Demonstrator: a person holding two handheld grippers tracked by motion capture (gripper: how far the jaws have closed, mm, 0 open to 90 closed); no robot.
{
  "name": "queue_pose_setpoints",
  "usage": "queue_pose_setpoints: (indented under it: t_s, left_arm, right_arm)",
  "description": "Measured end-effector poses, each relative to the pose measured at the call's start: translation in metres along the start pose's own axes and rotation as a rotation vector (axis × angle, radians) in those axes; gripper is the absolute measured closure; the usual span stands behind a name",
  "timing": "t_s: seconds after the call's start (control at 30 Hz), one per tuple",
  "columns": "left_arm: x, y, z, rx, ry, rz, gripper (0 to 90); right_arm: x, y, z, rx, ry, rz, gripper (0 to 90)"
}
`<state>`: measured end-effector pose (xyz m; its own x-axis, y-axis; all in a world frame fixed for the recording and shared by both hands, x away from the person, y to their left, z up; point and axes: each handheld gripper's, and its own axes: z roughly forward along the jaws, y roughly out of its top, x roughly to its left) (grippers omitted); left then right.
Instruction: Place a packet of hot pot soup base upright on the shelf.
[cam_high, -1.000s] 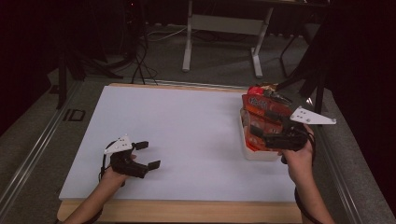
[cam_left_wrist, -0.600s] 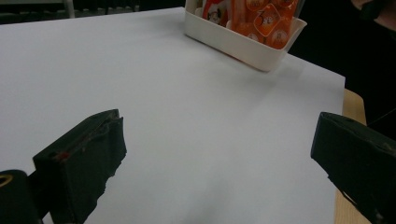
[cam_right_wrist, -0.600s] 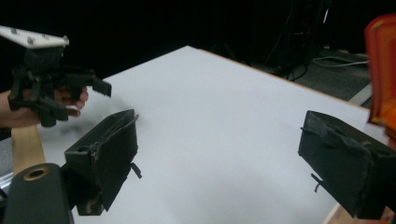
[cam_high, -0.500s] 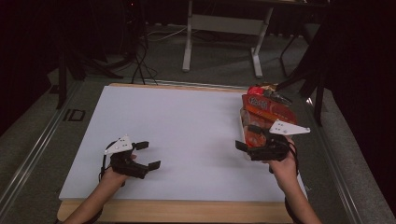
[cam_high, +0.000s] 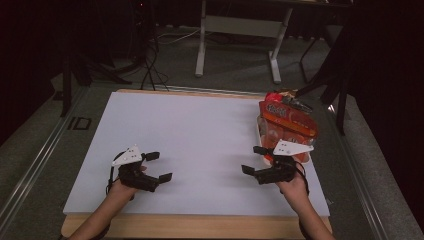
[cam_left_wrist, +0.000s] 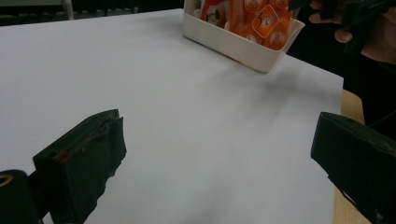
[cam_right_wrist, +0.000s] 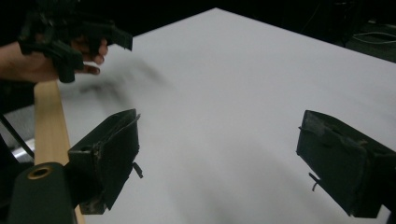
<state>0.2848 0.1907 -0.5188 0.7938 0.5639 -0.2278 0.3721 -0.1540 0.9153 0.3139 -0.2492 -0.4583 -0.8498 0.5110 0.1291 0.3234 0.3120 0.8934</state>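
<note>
Before you lies the wide white-topped bench with a pale wooden front edge (cam_high: 200, 150), bare over most of its surface. At its far right side stands the cream rectangular plastic tub (cam_left_wrist: 233, 42), packed with upright orange and red snack packets (cam_high: 287, 125); its long axis runs away from you, along the bench's right edge.

Your right tongs (cam_high: 257, 160) hover just beside the tub's near end, on its left, jaws spread wide and holding nothing, aimed leftward across the bench rather than at the tub. Your left tongs (cam_high: 156, 166) sit near the front left, well apart from the tub, also released and empty, pointing right.

The right hand is plainly the nearer one. To reach the packets, you would likely swing those tongs round to your right and forward, coming at the tub from its near short end.
</note>
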Motion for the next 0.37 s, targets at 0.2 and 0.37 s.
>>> queue_pose_setpoints:
  t_s: [0.2,0.37]
  left_arm:
    - [0.000,0.000,0.000,-0.004,0.002,0.002,2.5]
    - [-0.002,-0.001,0.002,0.004,-0.003,0.010,2.5]
  right_arm:
    - [0.000,-0.008,0.009,0.031,-0.008,-0.027,12.6]
    - [-0.002,-0.014,0.014,0.070,-0.017,-0.024,12.8]
